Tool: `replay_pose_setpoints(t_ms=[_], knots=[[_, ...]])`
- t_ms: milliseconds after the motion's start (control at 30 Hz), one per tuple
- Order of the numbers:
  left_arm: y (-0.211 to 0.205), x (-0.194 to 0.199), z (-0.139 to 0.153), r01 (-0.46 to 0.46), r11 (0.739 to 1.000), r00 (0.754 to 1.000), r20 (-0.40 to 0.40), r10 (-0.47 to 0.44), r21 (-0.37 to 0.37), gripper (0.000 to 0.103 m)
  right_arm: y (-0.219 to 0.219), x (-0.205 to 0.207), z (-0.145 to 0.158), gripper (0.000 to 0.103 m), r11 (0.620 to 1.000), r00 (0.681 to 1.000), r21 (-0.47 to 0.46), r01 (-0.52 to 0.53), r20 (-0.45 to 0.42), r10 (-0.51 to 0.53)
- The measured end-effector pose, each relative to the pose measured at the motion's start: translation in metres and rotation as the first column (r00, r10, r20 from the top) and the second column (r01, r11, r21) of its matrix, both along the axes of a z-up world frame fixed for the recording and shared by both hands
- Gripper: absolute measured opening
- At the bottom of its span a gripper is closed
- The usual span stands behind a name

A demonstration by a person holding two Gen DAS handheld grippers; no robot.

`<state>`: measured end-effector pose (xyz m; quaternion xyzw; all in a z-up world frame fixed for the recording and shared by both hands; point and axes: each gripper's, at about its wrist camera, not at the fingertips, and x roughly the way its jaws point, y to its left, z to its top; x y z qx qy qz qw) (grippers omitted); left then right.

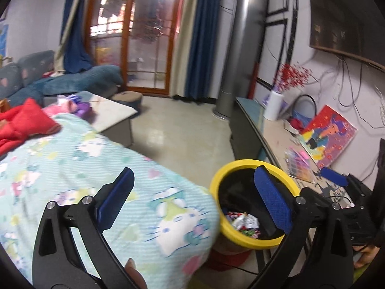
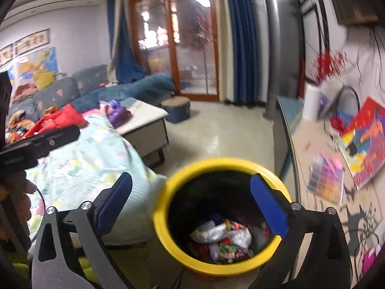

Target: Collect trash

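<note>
Leftmost, a red garment (image 1: 22, 124) is seen lying on a pale green cartoon-print blanket (image 1: 79, 163), w/ a sofa (image 1: 28, 77) behind & a low white-topped table (image 1: 109, 112) just beyond the blanket. Nearer the lens, the left gripper (image 1: 195, 196) is held w/ jaws spread wide, nothing between the blue pads (image 1: 273, 197); its left finger is over the blanket, its right finger over the bin's mouth. Further right, the yellow-rimmed bin (image 1: 250, 243) is set on the floor betw. blanket edge & a side counter (image 1: 276, 134). Crumpled wrappers (image 2: 222, 240) are piled inside at the bottom. In the right wrist view the right gripper (image 2: 191, 203) is likewise wide open & empty, poised above the bin opening. On the counter a white paper roll (image 1: 273, 106), a colourful picture (image 1: 327, 137) & a box of coloured bits (image 1: 300, 163) are seen, well apart from the bin
</note>
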<state>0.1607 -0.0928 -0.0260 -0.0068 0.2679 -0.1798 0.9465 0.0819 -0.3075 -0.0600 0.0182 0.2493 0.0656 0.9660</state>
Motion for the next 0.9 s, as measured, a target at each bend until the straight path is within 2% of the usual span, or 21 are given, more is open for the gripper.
replay_pose_setpoints(t_ms=[233, 500, 667, 800, 900], knots=[[0.04, -0.036, 0.003, -0.093, 0.995, 0.994, 0.059, 0.091, 0.023, 0.092, 0.044, -0.015, 0.018, 0.097, 0.996, 0.99, -0.049, -0.075, 0.118, 0.081], [0.071, -0.078, 0.004, -0.176, 0.984, 0.975, 0.137, 0.173, 0.014, 0.092, 0.074, -0.043, 0.027, 0.097, 0.999, 0.98, -0.046, -0.014, 0.196, 0.023], [0.082, -0.095, -0.002, -0.18, 0.984, 0.973, 0.146, 0.178, -0.001, 0.092, 0.094, -0.07, 0.028, 0.097, 0.997, 0.962, -0.07, -0.036, 0.268, 0.054], [0.088, -0.102, -0.005, -0.188, 0.982, 0.972, 0.142, 0.189, -0.022, 0.092, 0.097, -0.073, 0.027, 0.097, 0.997, 0.957, -0.069, -0.029, 0.285, 0.048], [0.091, -0.104, -0.005, -0.191, 0.981, 0.97, 0.151, 0.193, -0.028, 0.092, 0.098, -0.069, 0.024, 0.097, 0.997, 0.964, -0.078, -0.019, 0.265, 0.039]])
